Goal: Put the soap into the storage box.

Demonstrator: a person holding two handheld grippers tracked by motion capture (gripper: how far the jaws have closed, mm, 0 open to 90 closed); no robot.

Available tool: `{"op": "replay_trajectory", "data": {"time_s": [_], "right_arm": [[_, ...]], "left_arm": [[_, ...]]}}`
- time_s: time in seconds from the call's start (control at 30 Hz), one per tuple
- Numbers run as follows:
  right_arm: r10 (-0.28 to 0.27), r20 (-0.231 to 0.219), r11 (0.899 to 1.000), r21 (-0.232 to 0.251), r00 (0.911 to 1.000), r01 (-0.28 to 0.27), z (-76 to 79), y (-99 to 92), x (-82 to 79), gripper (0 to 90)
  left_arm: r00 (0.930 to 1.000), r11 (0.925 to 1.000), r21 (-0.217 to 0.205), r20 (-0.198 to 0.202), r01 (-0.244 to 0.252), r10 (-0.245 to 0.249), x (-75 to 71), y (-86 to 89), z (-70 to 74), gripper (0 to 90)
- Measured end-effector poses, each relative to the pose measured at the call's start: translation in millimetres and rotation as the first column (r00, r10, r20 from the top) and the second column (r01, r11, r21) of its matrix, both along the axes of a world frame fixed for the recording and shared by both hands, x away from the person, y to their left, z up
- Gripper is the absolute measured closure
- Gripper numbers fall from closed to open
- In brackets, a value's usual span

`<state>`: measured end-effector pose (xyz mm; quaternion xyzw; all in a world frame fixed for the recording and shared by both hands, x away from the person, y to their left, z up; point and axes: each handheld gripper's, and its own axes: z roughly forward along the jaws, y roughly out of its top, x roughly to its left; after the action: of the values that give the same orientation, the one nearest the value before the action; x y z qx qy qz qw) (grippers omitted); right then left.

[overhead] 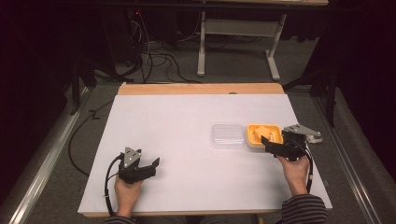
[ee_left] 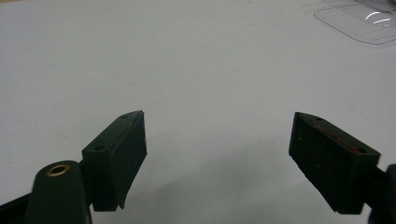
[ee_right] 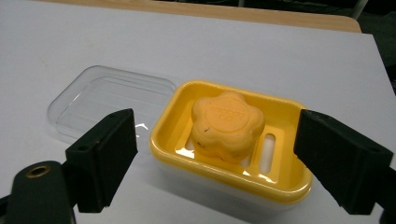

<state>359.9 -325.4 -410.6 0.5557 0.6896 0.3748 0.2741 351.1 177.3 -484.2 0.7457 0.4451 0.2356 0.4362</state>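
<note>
Right gripper jaws released, spread wide on either side of the yellow soap dish; orange flower-shaped soap lies just beyond the fingertips. Clear lid sits past the left-hand finger. Left gripper released, bare table between its fingers.

Embossed marking on soap, illegible.

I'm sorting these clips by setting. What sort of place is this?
Probably a lab or recording workspace: a white-covered table against dark surroundings, loose cables on the grey floor behind it, and another bench's frame beyond.
</note>
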Motion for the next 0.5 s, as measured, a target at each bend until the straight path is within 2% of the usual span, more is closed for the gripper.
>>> {"op": "replay_trajectory", "data": {"time_s": [0.5], "right_arm": [[0.052, 0.037, 0.999, 0.011, 0.998, -0.052, -1.2, 7.9, -20.6, 14.9]], "left_arm": [[1.0, 1.0, 0.0, -0.001, 0.002, -0.002, 0.1, -0.1, 0.0, 19.6]]}}
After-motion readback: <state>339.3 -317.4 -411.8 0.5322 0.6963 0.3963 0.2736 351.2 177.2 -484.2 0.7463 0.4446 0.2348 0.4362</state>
